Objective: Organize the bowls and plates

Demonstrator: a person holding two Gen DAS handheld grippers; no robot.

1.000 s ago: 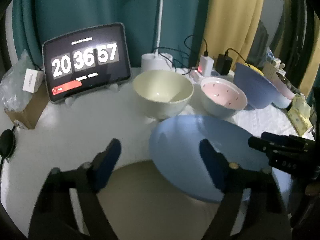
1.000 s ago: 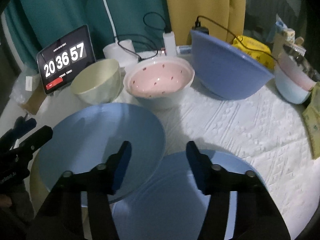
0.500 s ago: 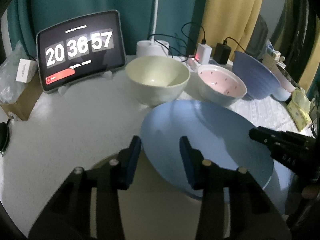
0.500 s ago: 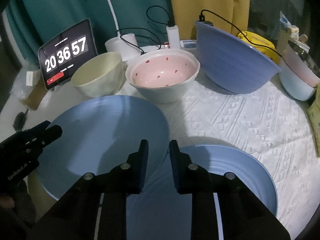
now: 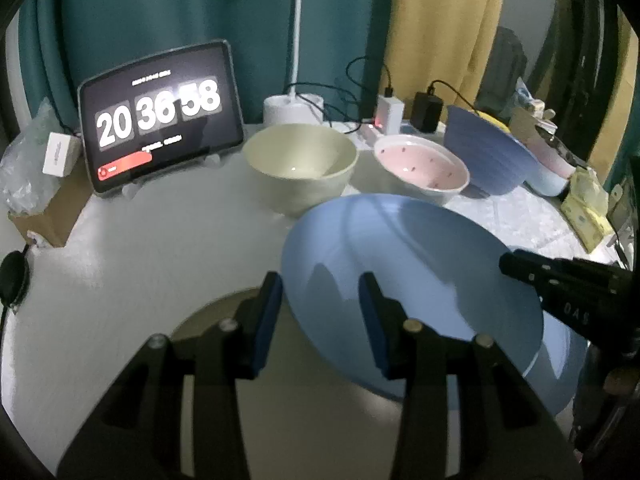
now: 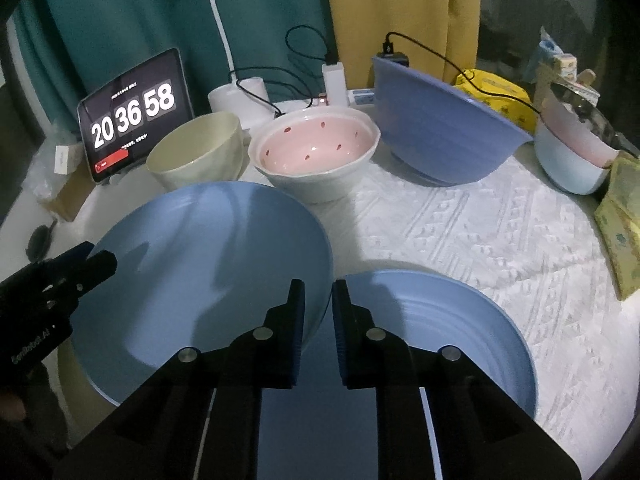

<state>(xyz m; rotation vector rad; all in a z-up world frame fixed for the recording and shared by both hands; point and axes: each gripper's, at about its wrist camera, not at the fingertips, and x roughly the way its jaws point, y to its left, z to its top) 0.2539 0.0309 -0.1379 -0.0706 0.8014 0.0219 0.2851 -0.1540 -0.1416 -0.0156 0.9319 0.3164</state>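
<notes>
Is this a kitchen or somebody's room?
Probably a room at home, not clearly a kitchen. Curtains hang behind a table with a white cloth, and a tablet showing a clock stands there among chargers and bowls.

Lower blue plate (image 6: 460, 332) partly hidden beneath upper plate (image 6: 208, 264)

Light blue plate (image 6: 208, 264): smooth, shallow, tilted, raised off white table (image 6: 500, 240), near front-left edge, overlapping tan plate (image 5: 320, 420) lying flat beneath. Second blue plate (image 6: 460, 340): ridged rim, flat, front edge, just right of first. Behind, in row toward back edge: cream bowl (image 6: 200, 152), upright; pink-lined speckled bowl (image 6: 316, 152), scalloped rim; large blue ridged bowl (image 6: 440, 136), tilted. Stacked pastel bowls (image 6: 572, 156) at right edge.
</notes>
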